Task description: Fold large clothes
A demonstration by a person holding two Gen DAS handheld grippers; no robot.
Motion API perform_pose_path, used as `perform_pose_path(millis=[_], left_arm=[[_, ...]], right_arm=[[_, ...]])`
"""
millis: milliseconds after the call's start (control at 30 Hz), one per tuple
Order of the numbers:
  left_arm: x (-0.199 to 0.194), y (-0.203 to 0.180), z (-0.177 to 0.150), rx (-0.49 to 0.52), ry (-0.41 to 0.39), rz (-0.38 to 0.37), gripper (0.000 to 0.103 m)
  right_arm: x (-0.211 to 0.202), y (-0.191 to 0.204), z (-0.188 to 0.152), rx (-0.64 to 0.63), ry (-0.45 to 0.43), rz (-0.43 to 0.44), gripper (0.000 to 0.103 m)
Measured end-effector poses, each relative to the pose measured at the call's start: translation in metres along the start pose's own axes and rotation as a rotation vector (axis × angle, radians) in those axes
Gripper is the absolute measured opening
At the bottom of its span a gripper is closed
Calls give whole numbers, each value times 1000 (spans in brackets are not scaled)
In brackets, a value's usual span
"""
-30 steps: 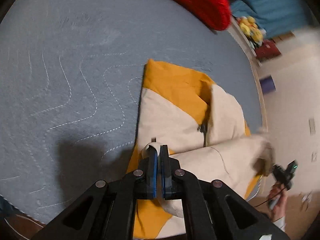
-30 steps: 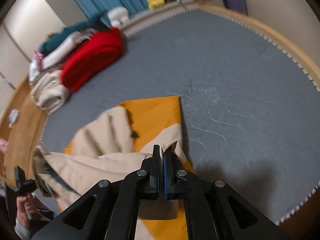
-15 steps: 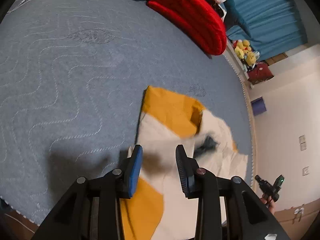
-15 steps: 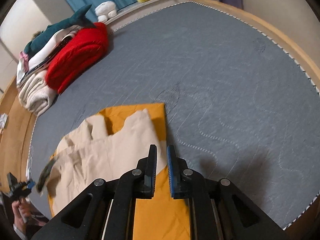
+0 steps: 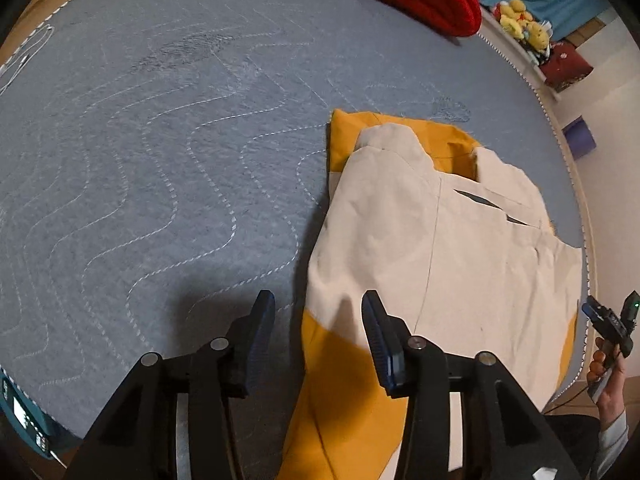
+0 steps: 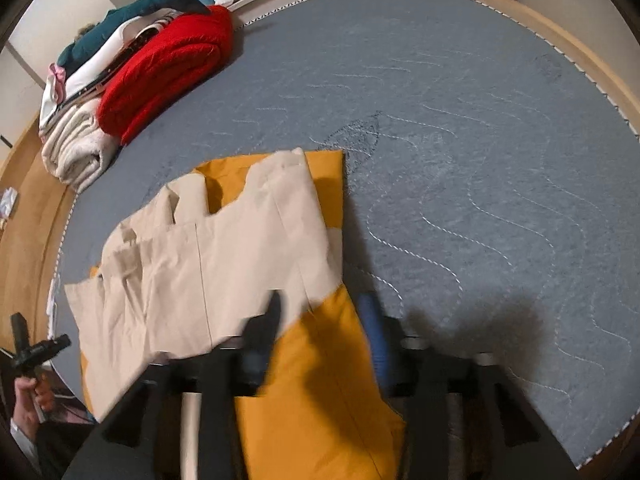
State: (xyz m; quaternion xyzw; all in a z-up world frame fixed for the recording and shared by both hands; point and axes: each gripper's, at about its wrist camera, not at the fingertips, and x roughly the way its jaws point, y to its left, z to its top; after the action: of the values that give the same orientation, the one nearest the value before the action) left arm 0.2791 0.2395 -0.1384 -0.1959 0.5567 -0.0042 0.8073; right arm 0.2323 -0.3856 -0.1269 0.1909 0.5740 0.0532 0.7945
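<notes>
A large cream and mustard-yellow garment (image 5: 432,248) lies on the grey quilted mat (image 5: 160,152), with a cream part folded over the yellow. It also shows in the right wrist view (image 6: 224,248). My left gripper (image 5: 318,332) is open and empty, hovering over the garment's near left edge. My right gripper (image 6: 320,332) is open and empty above the garment's yellow near part; its fingers are blurred by motion.
A red folded blanket (image 6: 160,68), a white rolled towel (image 6: 76,144) and a stack with a shark plush (image 6: 132,16) sit at the mat's far edge. Yellow plush toys (image 5: 524,28) stand beyond it. The other hand with its gripper (image 5: 608,324) shows at the right.
Both grippers were shut on the cream cloth and have opened, letting it go. The cream part dropped flat onto the garment. Both grippers have drawn back.
</notes>
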Motion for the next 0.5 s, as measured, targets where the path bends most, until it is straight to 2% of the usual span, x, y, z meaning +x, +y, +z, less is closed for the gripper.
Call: perform_pose_path(millis=[67, 333, 400, 433, 467, 500], left_arm=[[7, -5, 3, 23, 15, 12, 45], [28, -16, 18, 69, 38, 36, 46], [29, -15, 19, 71, 34, 30, 45], [27, -16, 20, 76, 28, 22, 43], [24, -18, 19, 87, 17, 13, 40], [24, -20, 22, 97, 10, 10, 32]], right_arm=[[9, 2, 2, -8, 15, -15, 73], [41, 17, 3, -113, 90, -37, 71], [41, 25, 4, -153, 78, -59, 44], [41, 27, 4, -161, 69, -68, 39], [40, 29, 5, -168, 64, -67, 22], [38, 28, 6, -170, 59, -62, 12]])
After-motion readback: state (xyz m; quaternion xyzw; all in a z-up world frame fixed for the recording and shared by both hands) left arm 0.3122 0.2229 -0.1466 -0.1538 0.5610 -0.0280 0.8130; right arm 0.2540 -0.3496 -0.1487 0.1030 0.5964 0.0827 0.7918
